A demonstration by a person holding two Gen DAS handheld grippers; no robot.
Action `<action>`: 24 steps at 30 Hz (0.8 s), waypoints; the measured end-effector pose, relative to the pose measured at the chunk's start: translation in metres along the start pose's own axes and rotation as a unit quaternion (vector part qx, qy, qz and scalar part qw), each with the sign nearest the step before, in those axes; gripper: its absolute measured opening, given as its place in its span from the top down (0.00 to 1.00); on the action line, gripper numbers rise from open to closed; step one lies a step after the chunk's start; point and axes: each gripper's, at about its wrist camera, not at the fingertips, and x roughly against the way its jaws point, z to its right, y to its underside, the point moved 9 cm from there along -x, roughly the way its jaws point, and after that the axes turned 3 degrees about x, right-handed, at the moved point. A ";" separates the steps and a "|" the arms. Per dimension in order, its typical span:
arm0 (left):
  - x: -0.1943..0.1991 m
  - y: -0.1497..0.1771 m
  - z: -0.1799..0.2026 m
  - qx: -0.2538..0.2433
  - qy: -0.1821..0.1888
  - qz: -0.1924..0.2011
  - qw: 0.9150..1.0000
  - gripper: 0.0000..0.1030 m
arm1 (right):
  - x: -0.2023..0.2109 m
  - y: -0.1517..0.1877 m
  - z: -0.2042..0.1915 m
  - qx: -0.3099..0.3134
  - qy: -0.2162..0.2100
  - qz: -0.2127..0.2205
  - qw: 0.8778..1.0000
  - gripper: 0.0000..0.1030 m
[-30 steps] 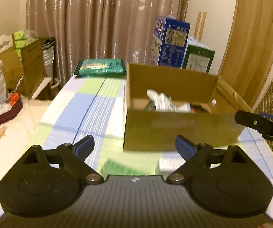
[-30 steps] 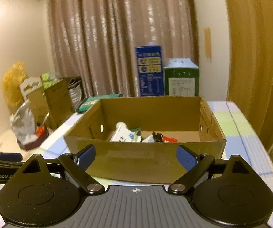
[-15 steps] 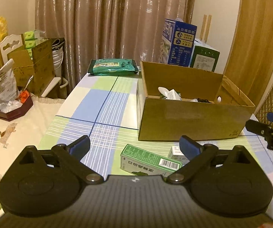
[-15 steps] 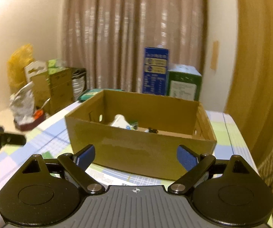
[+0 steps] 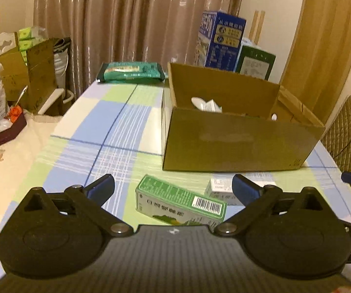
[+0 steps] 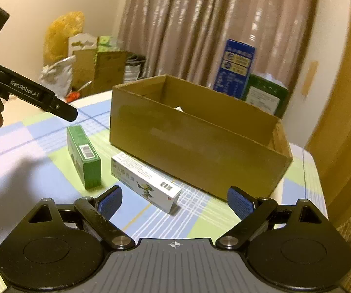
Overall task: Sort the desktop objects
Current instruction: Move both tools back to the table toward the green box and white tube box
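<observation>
A green box [image 5: 180, 201] lies flat on the checked tablecloth in front of a brown cardboard box [image 5: 236, 141]; it also shows in the right wrist view [image 6: 83, 156]. A white medicine box [image 6: 144, 178] lies beside it, partly hidden in the left wrist view [image 5: 220, 189]. The cardboard box [image 6: 195, 144] holds several small items. My left gripper [image 5: 173, 186] is open and empty, above the green box. My right gripper [image 6: 174, 199] is open and empty, just short of the white box.
A green wipes pack [image 5: 130, 72] lies at the table's far edge. Blue and green cartons [image 5: 224, 41] stand behind the cardboard box. Cluttered boxes and bags [image 5: 16, 73] sit at the left. A chair [image 5: 348, 127] stands at the right.
Both grippers have pulled back from the cardboard box and tilted down. The green and white boxes have come into view on the table. Both stay open.
</observation>
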 end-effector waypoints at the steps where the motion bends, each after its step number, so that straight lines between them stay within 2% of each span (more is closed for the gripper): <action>1: -0.003 0.003 -0.001 0.001 0.000 -0.005 1.000 0.03 | -0.003 -0.001 -0.001 0.008 -0.003 -0.001 1.000 0.12; 6: -0.014 0.011 0.000 0.001 -0.001 -0.019 1.000 0.02 | -0.027 -0.002 -0.003 0.028 -0.029 -0.008 0.999 0.12; 10: -0.022 0.017 -0.004 0.000 -0.006 -0.030 1.000 0.02 | -0.058 0.000 -0.011 0.044 -0.069 -0.033 0.996 0.12; 16: -0.034 0.022 0.001 -0.019 -0.001 -0.040 0.999 0.02 | -0.098 0.005 -0.019 0.079 -0.081 -0.045 0.993 0.13; 20: -0.046 0.024 0.002 -0.014 0.005 -0.052 0.999 0.02 | -0.116 0.015 -0.016 0.069 -0.086 -0.051 0.993 0.13; 22: -0.054 0.025 0.002 -0.008 0.004 -0.058 0.998 0.02 | -0.121 0.019 -0.014 0.061 -0.089 -0.053 0.993 0.16; 24: -0.062 0.025 0.003 -0.002 0.004 -0.064 0.998 0.02 | -0.124 0.024 -0.014 0.054 -0.093 -0.059 0.992 0.31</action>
